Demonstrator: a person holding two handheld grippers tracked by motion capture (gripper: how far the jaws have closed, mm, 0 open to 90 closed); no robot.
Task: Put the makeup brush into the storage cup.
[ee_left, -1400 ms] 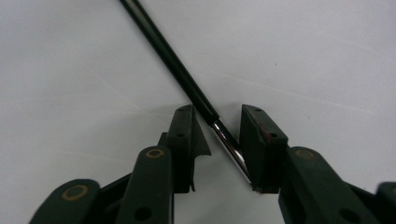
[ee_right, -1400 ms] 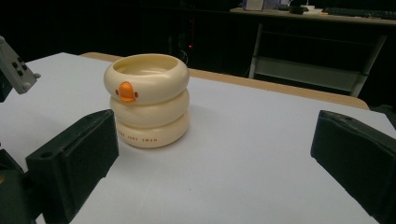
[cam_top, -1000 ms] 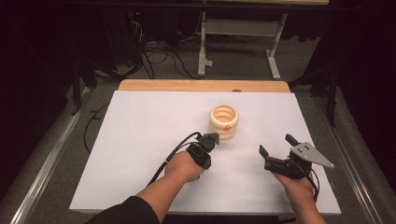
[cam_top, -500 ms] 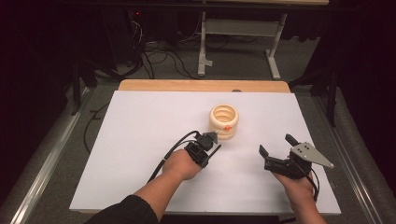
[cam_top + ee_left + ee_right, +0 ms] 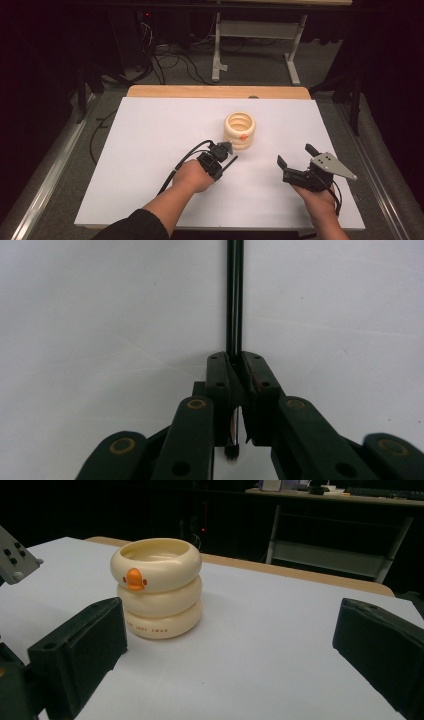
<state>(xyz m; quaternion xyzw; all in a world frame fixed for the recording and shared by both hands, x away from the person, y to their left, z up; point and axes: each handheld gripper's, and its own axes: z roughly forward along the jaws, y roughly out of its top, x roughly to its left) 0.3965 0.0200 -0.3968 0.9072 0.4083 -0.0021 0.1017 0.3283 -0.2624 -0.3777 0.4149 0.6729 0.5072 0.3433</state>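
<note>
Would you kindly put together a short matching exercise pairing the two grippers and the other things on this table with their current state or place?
Things:
1. left gripper
2. right gripper
3. cream ringed ceramic cup with an orange beak
4. thin black stick

States:
A. stands upright on the white table
B. jaws wide apart, nothing between them
C. pinched between two black jaws
D. jaws closed on something slim

Pairs: 1-D, 2-B, 3-A, 4-C

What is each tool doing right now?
Left tool: closed on a thin black stick.
Right tool: open, holding nothing.
</note>
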